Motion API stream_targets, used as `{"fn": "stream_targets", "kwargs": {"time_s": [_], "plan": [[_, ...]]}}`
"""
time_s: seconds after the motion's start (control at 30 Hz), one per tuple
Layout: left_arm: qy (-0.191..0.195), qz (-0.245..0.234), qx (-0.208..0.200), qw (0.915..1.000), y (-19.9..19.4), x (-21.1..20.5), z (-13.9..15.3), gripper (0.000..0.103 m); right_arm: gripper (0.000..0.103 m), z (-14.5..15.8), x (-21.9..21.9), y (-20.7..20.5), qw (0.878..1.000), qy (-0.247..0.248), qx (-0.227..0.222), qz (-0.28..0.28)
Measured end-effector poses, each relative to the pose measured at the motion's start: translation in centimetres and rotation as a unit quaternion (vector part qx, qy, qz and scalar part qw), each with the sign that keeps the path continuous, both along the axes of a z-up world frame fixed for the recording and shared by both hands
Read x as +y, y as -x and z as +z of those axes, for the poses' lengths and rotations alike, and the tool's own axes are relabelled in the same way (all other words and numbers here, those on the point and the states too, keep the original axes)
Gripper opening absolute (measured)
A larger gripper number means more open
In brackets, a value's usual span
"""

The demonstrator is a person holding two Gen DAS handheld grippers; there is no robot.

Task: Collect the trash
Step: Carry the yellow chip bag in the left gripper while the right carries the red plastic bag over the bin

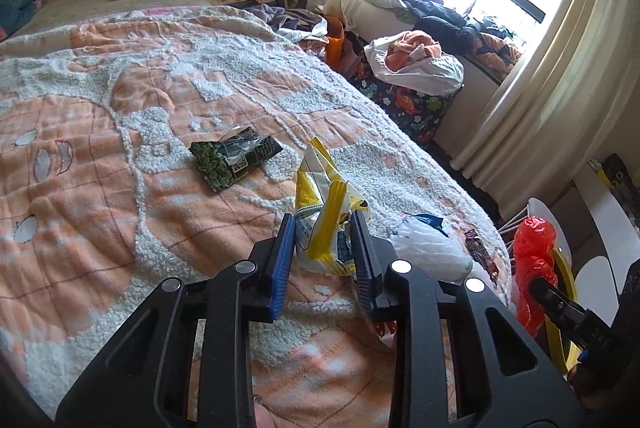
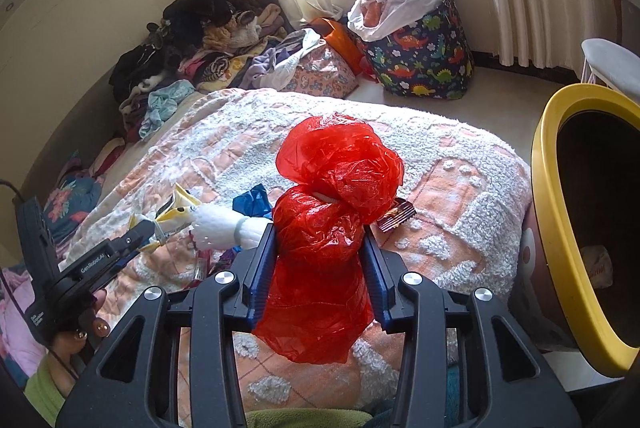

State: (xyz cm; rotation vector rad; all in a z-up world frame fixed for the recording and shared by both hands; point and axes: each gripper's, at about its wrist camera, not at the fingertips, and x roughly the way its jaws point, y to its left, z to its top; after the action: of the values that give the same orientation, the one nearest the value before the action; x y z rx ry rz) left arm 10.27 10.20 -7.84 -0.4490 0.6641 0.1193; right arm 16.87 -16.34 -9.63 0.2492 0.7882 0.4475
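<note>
Right wrist view: we've got the red bag (image 2: 324,228) pinched in the right tool (image 2: 320,268), its long axis upright over the bed (image 2: 460,156). We'd swing it right and let go only above the bin (image 2: 556,228). The left tool (image 1: 322,248) pinches the yellow wrapper (image 1: 324,204), which points up.

I count two grippers: my left one (image 1: 324,224) and my right one (image 2: 320,232). One yellow wrapper (image 1: 326,202), one green packet (image 1: 234,158), one red plastic bag (image 2: 332,212), one white foam net (image 1: 430,252), one brown wrapper (image 2: 396,215), one yellow-rimmed bin (image 2: 556,212), one dinosaur-print hamper (image 2: 424,56).
</note>
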Motion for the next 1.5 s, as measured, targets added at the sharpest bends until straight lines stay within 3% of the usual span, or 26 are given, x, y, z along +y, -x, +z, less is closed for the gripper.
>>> {"fn": "stream_targets", "kwargs": {"time_s": [0.27, 0.73, 1.5], "plan": [[-0.007, -0.010, -0.035, 0.9993, 0.5, -0.7, 2.1, 0.021, 0.039, 0.7, -0.1, 0.8, 1.000, 0.003, -0.013, 0.010], [-0.001, -0.042, -0.051, 0.9978, 0.5, -2.8, 3.8, 0.021, 0.038, 2.5, -0.7, 2.0, 0.999, -0.002, -0.037, 0.017], [-0.025, -0.116, -0.069, 0.9905, 0.8, -9.0, 6.3, 0.021, 0.038, 4.9, -8.4, 2.2, 0.996, -0.034, -0.061, -0.056]]}}
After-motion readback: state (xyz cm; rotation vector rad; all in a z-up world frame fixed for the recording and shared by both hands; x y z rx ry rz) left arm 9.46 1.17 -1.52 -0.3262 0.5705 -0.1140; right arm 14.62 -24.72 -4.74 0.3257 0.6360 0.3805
